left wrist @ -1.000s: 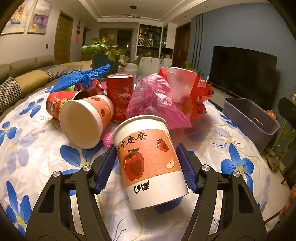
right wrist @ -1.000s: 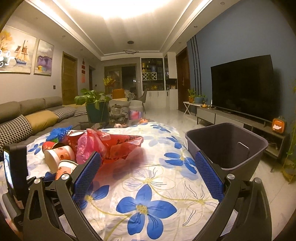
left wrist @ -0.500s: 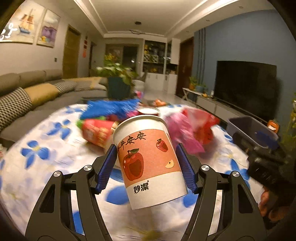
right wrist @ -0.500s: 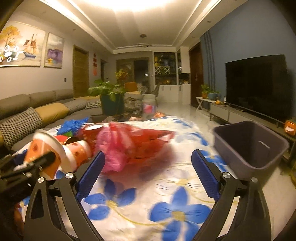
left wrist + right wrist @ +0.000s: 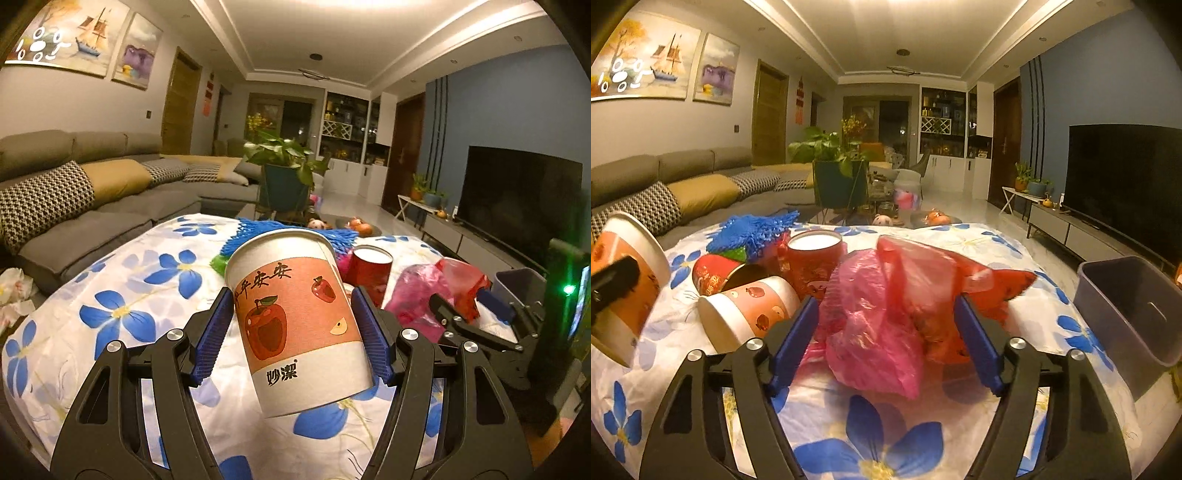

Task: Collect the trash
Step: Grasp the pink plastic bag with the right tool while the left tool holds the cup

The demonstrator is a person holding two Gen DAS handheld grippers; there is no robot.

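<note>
Two grippers work over the flowered table (image 5: 1015,314), whose right edge meets a grey bin (image 5: 1126,314) and whose near part lies bare. Largest of the trash, the pink bag (image 5: 879,325) slumps between the spread pads of the right gripper (image 5: 886,343), no contact visible. The left gripper (image 5: 291,332) clamps the apple cup (image 5: 295,321) above the cloth, long axis nearly upright, mouth tipped away.

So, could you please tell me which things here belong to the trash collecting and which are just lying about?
Job: apple-print paper cup in left gripper; pink plastic bag; red paper cup; grey plastic bin.
Lying about: potted green plant; black television.
</note>
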